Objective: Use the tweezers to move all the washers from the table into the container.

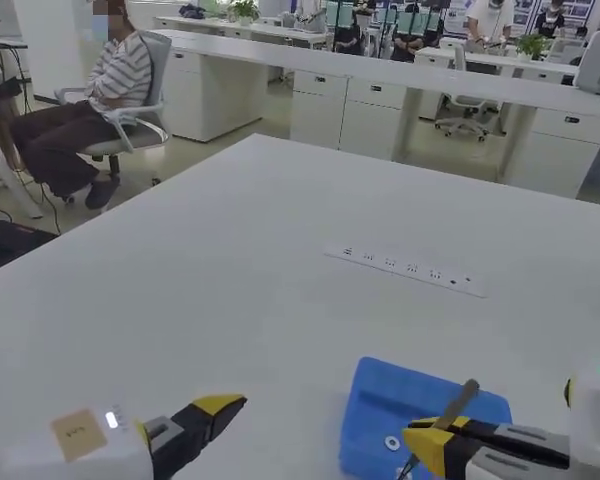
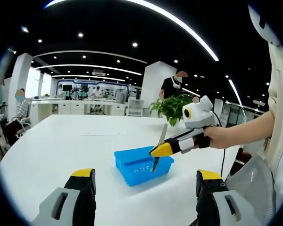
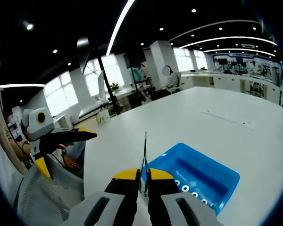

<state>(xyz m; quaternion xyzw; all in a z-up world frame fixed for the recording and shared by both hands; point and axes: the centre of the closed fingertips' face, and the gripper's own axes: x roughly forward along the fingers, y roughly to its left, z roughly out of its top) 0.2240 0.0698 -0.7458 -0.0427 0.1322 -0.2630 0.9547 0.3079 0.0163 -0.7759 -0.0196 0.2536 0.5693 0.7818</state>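
R gripper (image 3: 143,176) jaws pinching tweezers (image 3: 145,148), tips over blue container (image 2: 132,162) on white worktop (image 1: 230,260). Washers (image 3: 185,189) lie inside container. L gripper (image 2: 145,174) jaws spread, empty, left of container.

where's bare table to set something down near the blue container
Widest free patch: table between the socket strip and the blue container. Also free: the gap between the left gripper and the container's left wall. Crowded: above the container, where the right gripper holds the tweezers.
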